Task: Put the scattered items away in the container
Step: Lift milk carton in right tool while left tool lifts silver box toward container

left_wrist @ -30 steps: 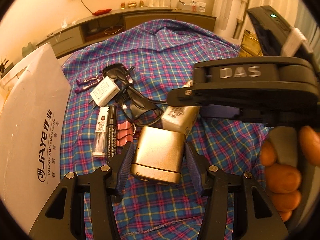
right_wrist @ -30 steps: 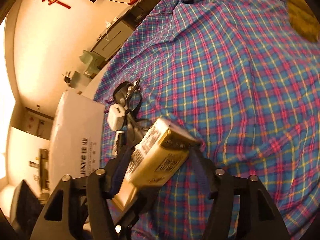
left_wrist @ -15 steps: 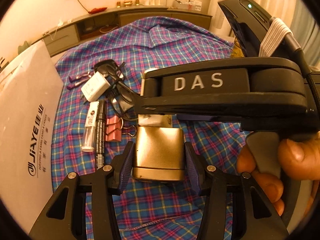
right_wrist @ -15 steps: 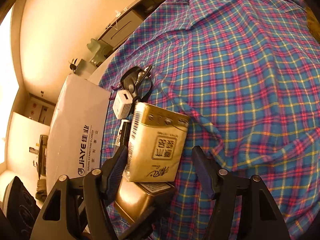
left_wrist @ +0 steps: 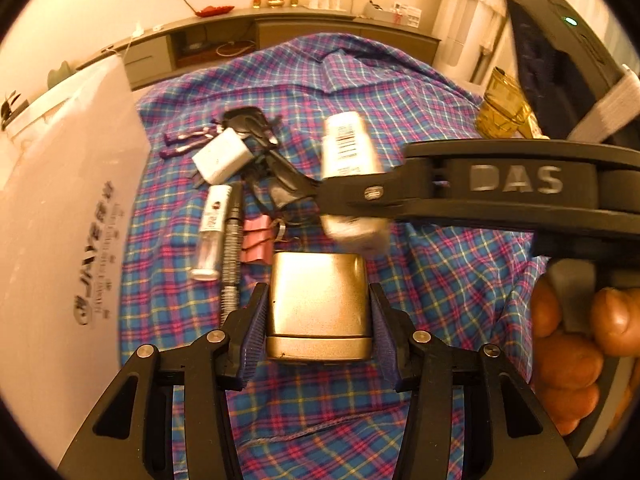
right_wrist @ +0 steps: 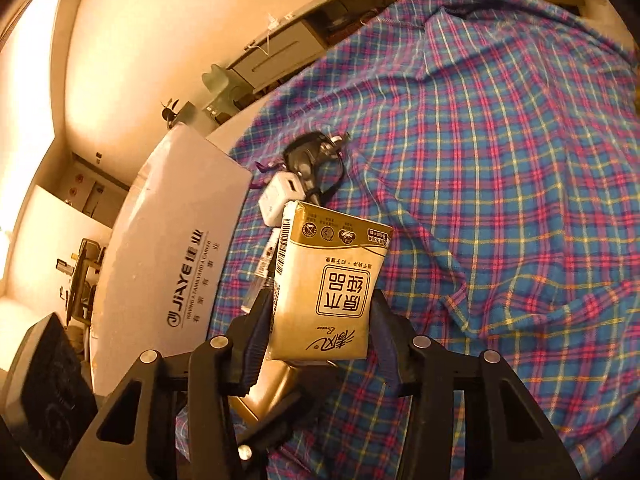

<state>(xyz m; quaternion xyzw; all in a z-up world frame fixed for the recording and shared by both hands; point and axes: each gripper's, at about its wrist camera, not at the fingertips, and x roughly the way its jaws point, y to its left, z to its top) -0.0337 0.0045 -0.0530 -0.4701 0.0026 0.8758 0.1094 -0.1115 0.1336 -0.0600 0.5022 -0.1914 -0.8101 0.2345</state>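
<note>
Warm-lit room, long low cabinet along the far wall; work surface is a table under a plaid cloth, with a white box, presumably the container, at 9 o'clock of the clutter. Left tool has been closing slightly and brackets a gold tin; pads look against its sides, tin resting on the cloth. Right tool has just been closing and grips a tissue pack, which appears lifted clear. Charger, vial, pen, pink clips lie unsorted at 11 o'clock of the tin. Judged step: simultaneous pickup. Next: carry both toward 9 o'clock; box opening not visible.
</note>
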